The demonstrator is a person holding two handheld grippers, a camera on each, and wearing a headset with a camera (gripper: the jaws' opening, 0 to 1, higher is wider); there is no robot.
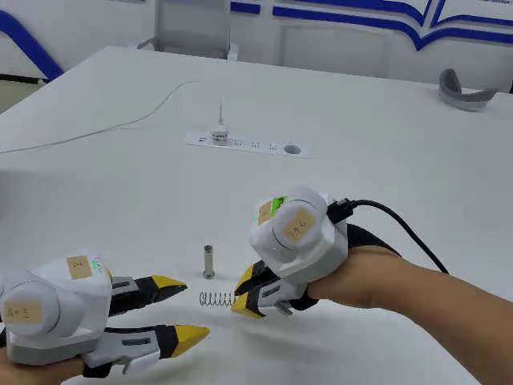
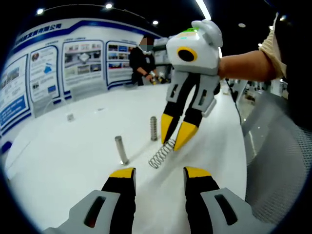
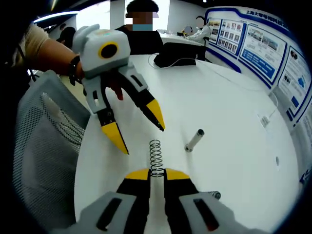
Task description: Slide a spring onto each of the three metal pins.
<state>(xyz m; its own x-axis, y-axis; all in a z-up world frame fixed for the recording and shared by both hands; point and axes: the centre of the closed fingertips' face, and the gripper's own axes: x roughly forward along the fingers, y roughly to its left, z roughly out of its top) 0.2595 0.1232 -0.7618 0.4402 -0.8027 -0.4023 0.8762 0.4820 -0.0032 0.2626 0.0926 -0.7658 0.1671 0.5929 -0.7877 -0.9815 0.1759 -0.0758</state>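
Observation:
A small wire spring point(image 1: 215, 299) lies level just above the white table point(image 1: 120, 192). My right gripper point(image 1: 245, 301) is shut on its right end. In the right gripper view the spring point(image 3: 155, 155) runs forward from between my yellow-tipped jaws point(image 3: 157, 174). One short metal pin point(image 1: 208, 261) stands upright just beyond the spring. The left gripper view has two upright pins point(image 2: 120, 149) point(image 2: 153, 128) and the spring point(image 2: 161, 153) hanging from the right gripper point(image 2: 175, 135). My left gripper point(image 1: 183, 311) is open at the near left, holding nothing, its tips facing the spring.
A white power strip point(image 1: 244, 144) with a plugged-in charger point(image 1: 219, 132) and white cable lies mid-table. A grey curved band point(image 1: 465, 92) rests at the far right. A chair point(image 1: 192, 28) stands behind the table. People stand in the background point(image 3: 144, 24).

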